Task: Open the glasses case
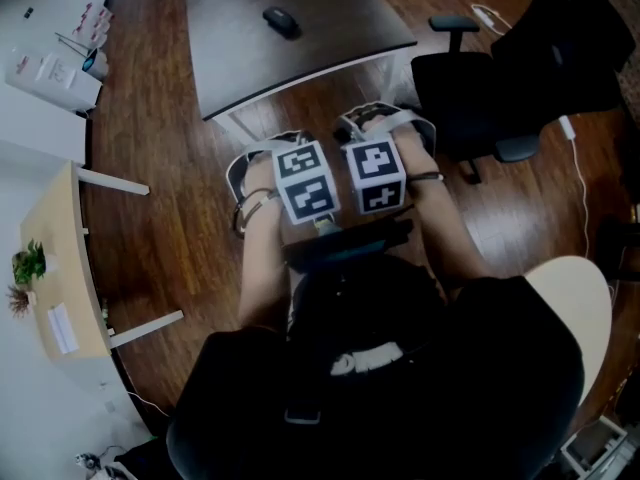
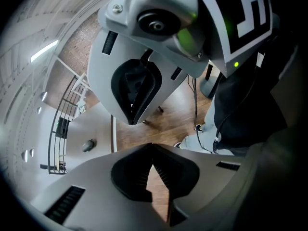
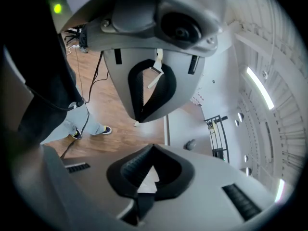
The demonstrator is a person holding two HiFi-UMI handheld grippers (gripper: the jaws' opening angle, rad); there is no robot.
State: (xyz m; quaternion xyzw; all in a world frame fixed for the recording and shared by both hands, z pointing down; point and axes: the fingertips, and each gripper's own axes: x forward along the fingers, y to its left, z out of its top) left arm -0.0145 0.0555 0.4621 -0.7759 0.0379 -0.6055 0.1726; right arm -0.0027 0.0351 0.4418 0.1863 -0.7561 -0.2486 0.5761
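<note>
Wooden floor is spreading below you; you are holding the left gripper and right gripper side by side mid-frame, both jaws clenched empty.

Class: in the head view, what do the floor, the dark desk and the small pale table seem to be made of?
Floor: glossy wood or wood-look planks; brown grain, seams, sheen.
Dark desk: matte top, probably laminate; its edge shows pale.
Small pale table: light wood-look top, grain too faint to confirm; white legs, unclear.
</note>
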